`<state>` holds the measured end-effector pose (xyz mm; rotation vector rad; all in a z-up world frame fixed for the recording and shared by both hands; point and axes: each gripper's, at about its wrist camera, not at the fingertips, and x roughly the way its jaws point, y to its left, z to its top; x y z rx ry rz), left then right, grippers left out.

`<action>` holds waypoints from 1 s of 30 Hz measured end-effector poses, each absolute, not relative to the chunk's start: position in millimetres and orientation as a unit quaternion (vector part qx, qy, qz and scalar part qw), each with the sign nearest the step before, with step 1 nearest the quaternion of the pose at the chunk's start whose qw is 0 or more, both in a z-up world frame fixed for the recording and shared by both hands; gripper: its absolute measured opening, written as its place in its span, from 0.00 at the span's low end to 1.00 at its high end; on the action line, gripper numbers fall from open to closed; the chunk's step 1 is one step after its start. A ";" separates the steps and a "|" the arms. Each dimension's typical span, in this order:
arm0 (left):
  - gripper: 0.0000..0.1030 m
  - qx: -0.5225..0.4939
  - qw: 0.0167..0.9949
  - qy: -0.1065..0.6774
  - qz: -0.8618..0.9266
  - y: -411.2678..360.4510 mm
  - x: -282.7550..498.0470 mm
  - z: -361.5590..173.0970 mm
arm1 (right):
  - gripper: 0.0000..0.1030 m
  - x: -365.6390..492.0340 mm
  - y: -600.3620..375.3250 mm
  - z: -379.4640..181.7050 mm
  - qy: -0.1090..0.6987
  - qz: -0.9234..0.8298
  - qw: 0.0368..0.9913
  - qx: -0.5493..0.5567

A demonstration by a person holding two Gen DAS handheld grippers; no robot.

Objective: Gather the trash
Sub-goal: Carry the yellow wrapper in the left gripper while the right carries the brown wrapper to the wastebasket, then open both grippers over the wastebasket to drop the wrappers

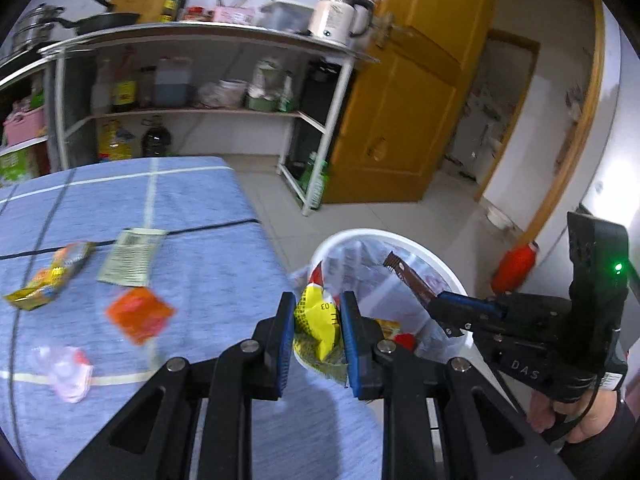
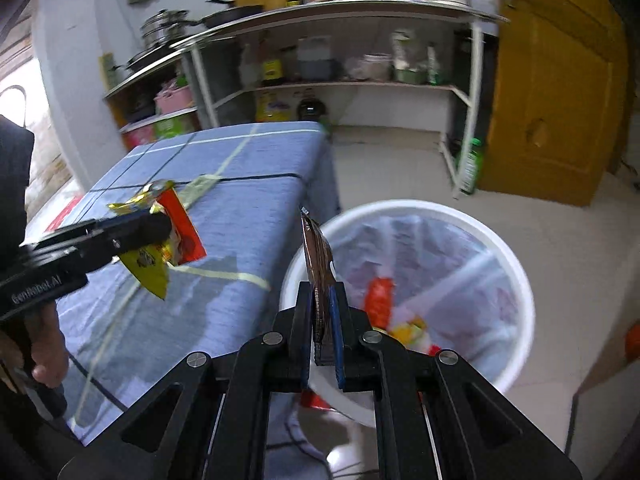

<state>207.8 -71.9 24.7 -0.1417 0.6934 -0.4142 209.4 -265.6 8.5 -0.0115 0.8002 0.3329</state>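
My left gripper point(image 1: 315, 312) is shut on a yellow and red snack wrapper point(image 1: 316, 322) at the table's right edge, beside the white trash bin point(image 1: 420, 250). In the right wrist view that gripper point(image 2: 160, 224) holds the wrapper point(image 2: 176, 244) over the blue tablecloth point(image 2: 248, 208). My right gripper point(image 2: 322, 312) is shut on a brown wrapper point(image 2: 318, 256) at the near rim of the bin point(image 2: 516, 276); it shows in the left wrist view point(image 1: 434, 300) with the brown wrapper point(image 1: 408, 276) over the bin. The bin has a clear liner and some trash inside.
On the blue tablecloth point(image 1: 200, 216) lie an orange packet point(image 1: 140, 314), a white printed packet point(image 1: 130, 256), a yellow-orange wrapper point(image 1: 52, 278) and a crumpled clear wrapper point(image 1: 66, 372). A metal kitchen shelf point(image 1: 200, 40) stands behind. A yellow door point(image 1: 412, 100) is at right.
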 end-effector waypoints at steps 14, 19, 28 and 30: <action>0.23 -0.039 0.893 0.378 -0.243 -158.5 241.3 -4.1 | 0.09 216.8 -327.2 -15.6 0.411 0.107 0.905 0.037; 0.24 -0.035 0.891 0.385 -0.238 -167.3 248.6 -9.5 | 0.09 224.0 -333.6 -22.9 0.417 0.104 0.901 0.049; 0.41 -0.051 0.890 0.393 -0.227 -158.4 254.9 -13.1 | 0.11 224.6 -332.9 -25.9 0.419 0.086 0.903 0.044; 0.41 -0.051 0.890 0.392 -0.227 -156.8 254.3 -12.6 | 0.12 224.1 -332.0 -25.1 0.418 0.087 0.903 0.043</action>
